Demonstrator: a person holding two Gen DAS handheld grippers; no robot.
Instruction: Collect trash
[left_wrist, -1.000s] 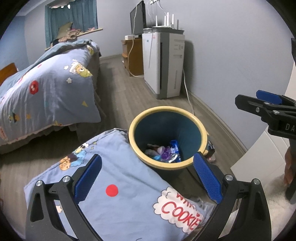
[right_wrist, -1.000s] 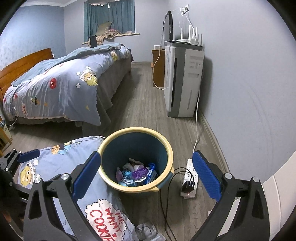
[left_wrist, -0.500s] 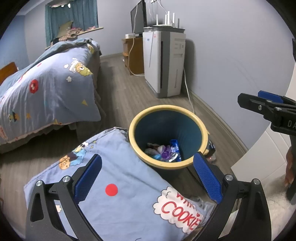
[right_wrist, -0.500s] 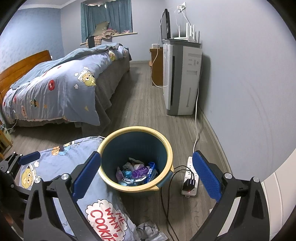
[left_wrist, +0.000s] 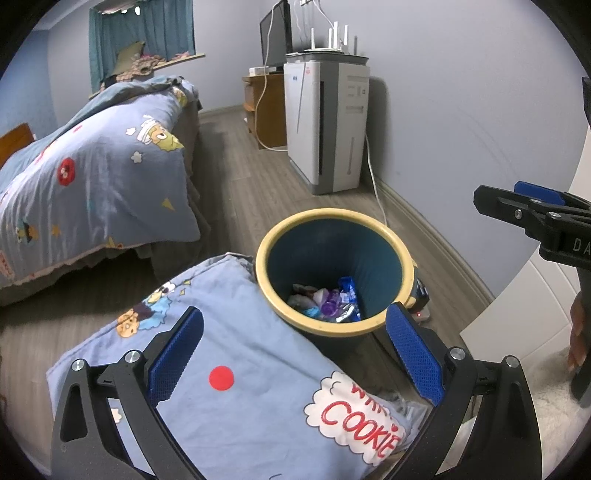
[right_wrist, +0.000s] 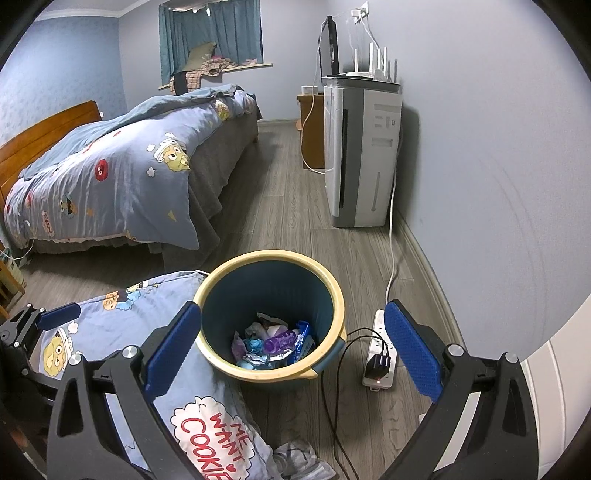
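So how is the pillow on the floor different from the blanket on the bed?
The pillow lies on the floor, against the trash bin; the blanket is up on the bed and hangs over its edge. The pillow looks much smaller than the blanket. The pillow shows big red COOKIE words; on the blanket any words are too small to read. Both are blue with the same cartoon pictures.
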